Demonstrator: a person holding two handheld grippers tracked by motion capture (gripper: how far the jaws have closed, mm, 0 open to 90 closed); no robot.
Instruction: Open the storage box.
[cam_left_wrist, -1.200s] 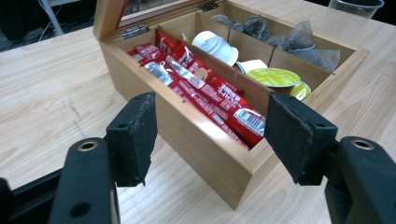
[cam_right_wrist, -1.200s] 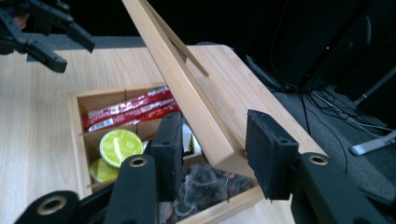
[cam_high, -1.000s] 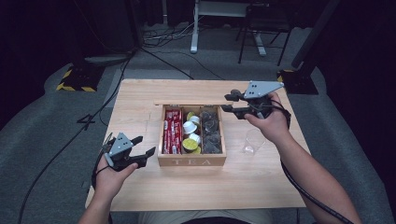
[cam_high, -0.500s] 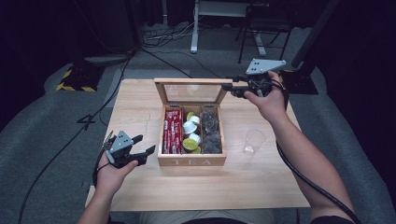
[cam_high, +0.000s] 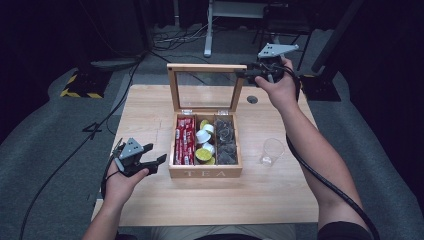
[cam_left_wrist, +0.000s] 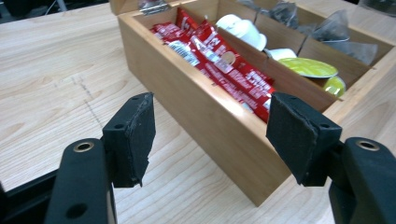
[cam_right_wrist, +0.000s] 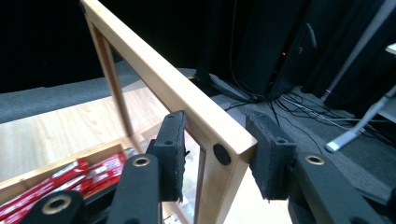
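One wooden tea box (cam_high: 205, 172), lettered "TEA" on its front wall, is seen at the middle of the table (cam_high: 280, 200). Its glass-paned lid (cam_high: 205, 67) is stood upright on the hinges at the far wall of the box. Three compartments are counted inside the box: red sachets (cam_high: 184, 140) are packed in the one at the left of the high view, white and yellow-lidded capsules (cam_high: 205, 145) are held in the middle one, and dark pyramid tea bags (cam_high: 226, 142) are held in the one at the right.

The top right corner of the lid is straddled by the right gripper (cam_high: 248, 73). In the right gripper view one pad appears to lie against the frame while the other is stood just off it, so whether the frame is clamped cannot be told.

The left gripper (cam_high: 156, 162) is held just beside the box's left front corner, its jaws parted wide with nothing between them.

One empty clear plastic cup (cam_high: 272, 151) is stood near the right wall of the box.
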